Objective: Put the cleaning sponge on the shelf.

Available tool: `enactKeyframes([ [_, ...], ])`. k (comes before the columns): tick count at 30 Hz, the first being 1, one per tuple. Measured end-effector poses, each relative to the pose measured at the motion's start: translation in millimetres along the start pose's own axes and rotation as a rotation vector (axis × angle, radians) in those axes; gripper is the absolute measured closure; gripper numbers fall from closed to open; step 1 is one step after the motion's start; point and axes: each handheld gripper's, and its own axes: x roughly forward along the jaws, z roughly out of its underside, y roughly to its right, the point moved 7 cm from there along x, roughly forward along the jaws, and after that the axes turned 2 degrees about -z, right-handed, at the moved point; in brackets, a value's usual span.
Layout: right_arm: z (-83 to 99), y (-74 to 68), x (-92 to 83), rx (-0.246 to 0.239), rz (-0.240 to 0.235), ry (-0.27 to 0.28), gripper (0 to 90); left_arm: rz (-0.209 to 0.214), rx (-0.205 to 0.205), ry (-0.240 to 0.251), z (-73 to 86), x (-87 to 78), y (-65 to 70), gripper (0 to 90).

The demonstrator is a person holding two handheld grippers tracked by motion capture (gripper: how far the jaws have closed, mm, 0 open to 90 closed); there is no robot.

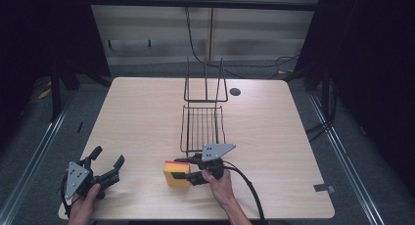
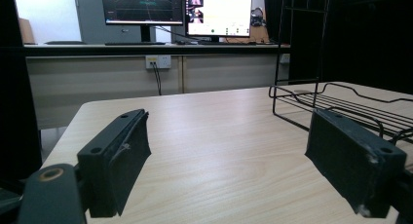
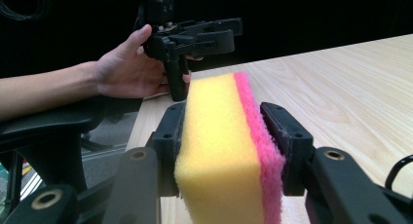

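A yellow sponge point(image 1: 176, 174) with a pink scouring layer stands on edge near the table's front edge. My right gripper point(image 1: 183, 169) is shut on the sponge point(image 3: 221, 146), one black pad on the yellow face and one on the pink face. My left gripper point(image 1: 108, 158) rests at the front left corner, held by a hand, with its jaws wide open and nothing between them. In the left gripper view the fingers point(image 2: 117, 160) frame bare wood. The left gripper point(image 3: 221, 36) also appears beyond the sponge in the right gripper view.
A black wire rack point(image 1: 203, 122) with an upright back stands mid-table just behind the right gripper; its rim point(image 2: 336, 100) shows in the left gripper view. A round cable hole point(image 1: 235, 92) sits at the table's far side. Monitors point(image 2: 175, 12) stand on a far desk.
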Motion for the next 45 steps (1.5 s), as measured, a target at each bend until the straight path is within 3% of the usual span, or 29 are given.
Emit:
enactKeyframes([
  [23, -8.4, -3.2, -7.9, -0.017, 0.006, 0.015, 59.3, 0.000, -0.001, 0.001, 0.0, 0.1, 0.1, 15.6],
  [45, -19.5, 0.2, -28.6, -0.022, 0.028, 0.029, 59.3, 0.000, -0.002, 0.002, -0.1, 0.1, 0.2, 15.6],
])
